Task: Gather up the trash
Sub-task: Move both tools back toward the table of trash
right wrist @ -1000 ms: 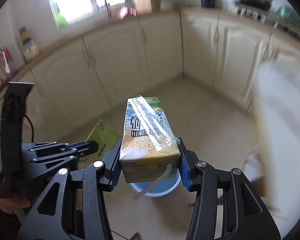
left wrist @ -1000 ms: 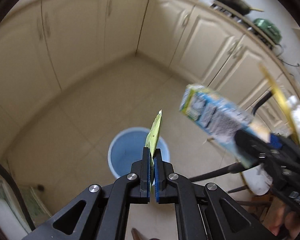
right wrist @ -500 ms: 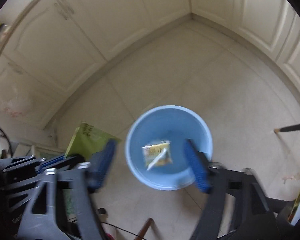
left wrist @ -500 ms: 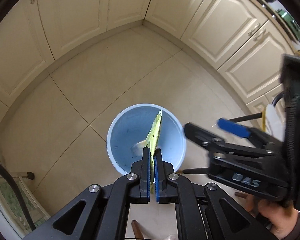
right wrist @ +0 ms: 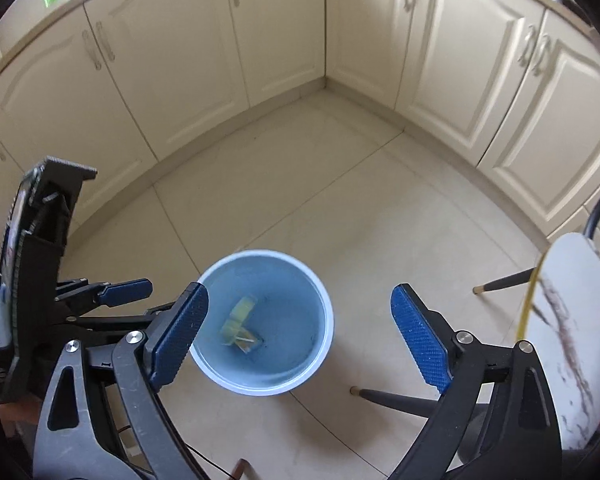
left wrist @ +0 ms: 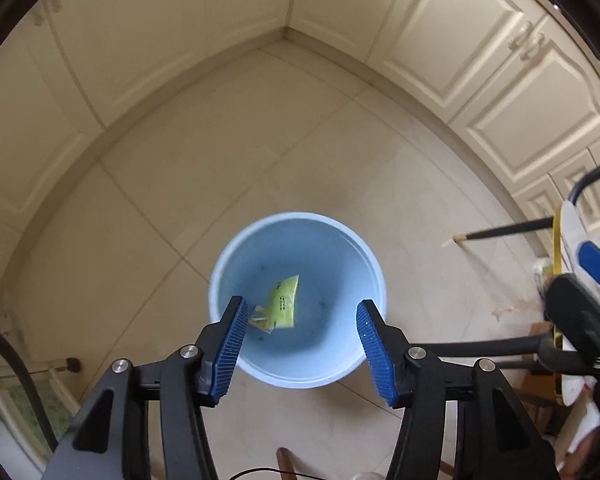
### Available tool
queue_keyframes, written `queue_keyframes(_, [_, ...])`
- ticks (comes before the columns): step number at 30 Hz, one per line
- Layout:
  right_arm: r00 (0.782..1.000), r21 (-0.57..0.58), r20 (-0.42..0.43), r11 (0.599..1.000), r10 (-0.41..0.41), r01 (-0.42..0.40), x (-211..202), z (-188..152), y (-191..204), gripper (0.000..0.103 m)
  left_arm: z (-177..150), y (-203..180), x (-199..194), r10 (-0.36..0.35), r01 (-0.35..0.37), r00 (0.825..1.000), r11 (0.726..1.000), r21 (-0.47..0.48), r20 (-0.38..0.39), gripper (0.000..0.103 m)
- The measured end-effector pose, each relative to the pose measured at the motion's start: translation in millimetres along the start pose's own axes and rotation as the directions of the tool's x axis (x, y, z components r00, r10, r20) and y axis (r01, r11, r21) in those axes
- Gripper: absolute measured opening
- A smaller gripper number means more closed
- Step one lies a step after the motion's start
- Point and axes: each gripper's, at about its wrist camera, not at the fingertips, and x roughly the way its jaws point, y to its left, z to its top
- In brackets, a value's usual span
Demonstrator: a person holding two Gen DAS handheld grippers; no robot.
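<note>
both the left gripper point(left wrist: 300, 344) and right gripper point(right wrist: 298, 338) hang spread and empty over the blue bin point(left wrist: 374, 280), the yellow wrapper point(left wrist: 285, 306) and carton point(right wrist: 247, 340) lying inside, so lift straight up, clear of the rim

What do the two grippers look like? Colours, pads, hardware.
Both match: left gripper and right gripper have matte black angular linkage arms with triangular cut-outs, silver round pivot bolts, and blue textured pads on the fingers. A thin black cable trails below.
</note>
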Motion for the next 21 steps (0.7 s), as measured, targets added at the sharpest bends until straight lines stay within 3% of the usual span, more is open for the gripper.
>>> queue_keyframes(4, [0.998, 0.010, 0.049, 0.999, 0.031, -0.032, -30, 6, 9, 0.094, -17, -4, -49, 0.052, -0.047, 0.996, 0.996, -0.072, 0.072, 0.053])
queue_keyframes(9, [0.985, -0.043, 0.160, 0.998, 0.059, -0.053, -90, 7, 32, 0.095, -35, -2, -144, 0.139, -0.104, 0.960, 0.983, -0.151, 0.244, 0.053])
queue_keyframes(14, [0.943, -0.111, 0.330, 0.994, 0.049, -0.013, -170, 10, 47, 0.100, -69, -43, -253, 0.201, -0.152, 0.863, 0.978, -0.143, 0.463, 0.064])
queue_keyframes(21, [0.819, -0.107, 0.572, 0.988, -0.034, 0.115, -316, -16, 40, 0.103, -142, -160, -353, 0.140, -0.145, 0.703, 0.988, -0.053, 0.697, 0.084])
